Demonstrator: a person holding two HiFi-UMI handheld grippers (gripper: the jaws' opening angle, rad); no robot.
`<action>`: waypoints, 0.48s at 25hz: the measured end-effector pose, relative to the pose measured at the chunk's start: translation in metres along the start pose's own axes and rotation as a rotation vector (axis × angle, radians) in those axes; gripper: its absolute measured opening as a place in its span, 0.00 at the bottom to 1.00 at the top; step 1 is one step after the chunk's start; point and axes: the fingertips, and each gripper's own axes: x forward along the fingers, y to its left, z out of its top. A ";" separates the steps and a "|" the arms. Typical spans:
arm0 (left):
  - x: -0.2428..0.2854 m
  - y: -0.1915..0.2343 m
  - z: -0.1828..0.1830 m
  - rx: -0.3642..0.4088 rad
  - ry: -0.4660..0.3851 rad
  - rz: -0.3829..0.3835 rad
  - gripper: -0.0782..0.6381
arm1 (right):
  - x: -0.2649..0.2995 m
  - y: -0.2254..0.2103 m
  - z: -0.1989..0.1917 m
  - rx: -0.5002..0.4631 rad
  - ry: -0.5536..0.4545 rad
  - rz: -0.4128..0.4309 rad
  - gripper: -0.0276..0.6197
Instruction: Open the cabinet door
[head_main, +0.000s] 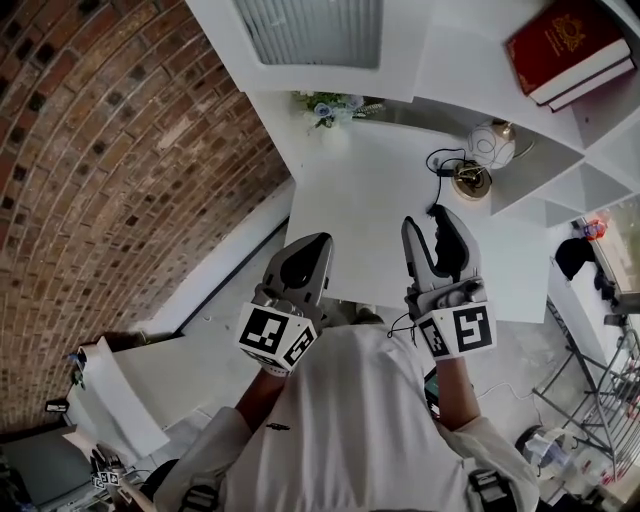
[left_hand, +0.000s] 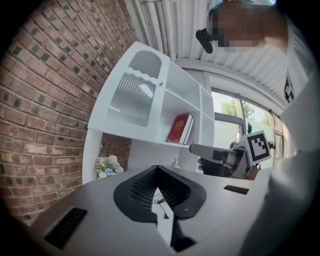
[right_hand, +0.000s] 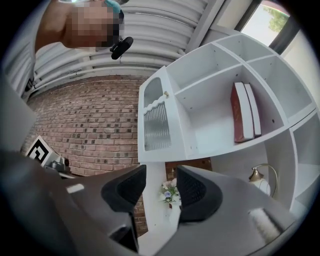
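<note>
Door: the door (head_main: 315, 30), white with a ribbed glass pane, sits closed at the upper left end of the shelf (head_main: 470, 60). A small knob (right_hand: 165, 94) is on its right edge.
Left claw: the left claw (left_hand: 157, 169) has its jaw tips pressed together with nothing between them. It is held over the desk's near edge.
Right claw: the right claw (right_hand: 161, 172) has its jaws apart and holds nothing; the flowers show through the gap. It is level with the left claw and just beside it.
Door to claws: the door is up and beyond both claws, well apart from them, and neither touches it. From the right claw it lies above the jaw gap and slightly left; from the left claw, above and left.
Desk: the white desk (head_main: 370, 220) runs under the shelf and is bare along its near edge.
Flowers: the flowers (head_main: 330, 107) stand at the desk's far left corner, below the door.
Lamp: a lamp (head_main: 490, 145) with a round shade stands toward the far right corner, with a black cable (head_main: 440, 160) just beside it.
Books: two red books (head_main: 565, 45) lean in the open bay right of the door.
Wall: a brick wall (head_main: 100, 150) is at the left, next to the shelf's door end.
In the way: nothing stands between the claws and the door.
</note>
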 end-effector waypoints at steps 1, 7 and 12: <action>0.004 -0.001 0.002 0.001 -0.005 0.001 0.12 | 0.003 -0.003 0.000 0.001 0.000 0.011 0.33; 0.024 -0.002 0.006 0.005 -0.012 0.015 0.12 | 0.021 -0.017 0.005 0.005 -0.008 0.051 0.33; 0.040 0.002 0.004 0.012 0.008 0.030 0.12 | 0.038 -0.026 0.017 -0.025 -0.036 0.085 0.33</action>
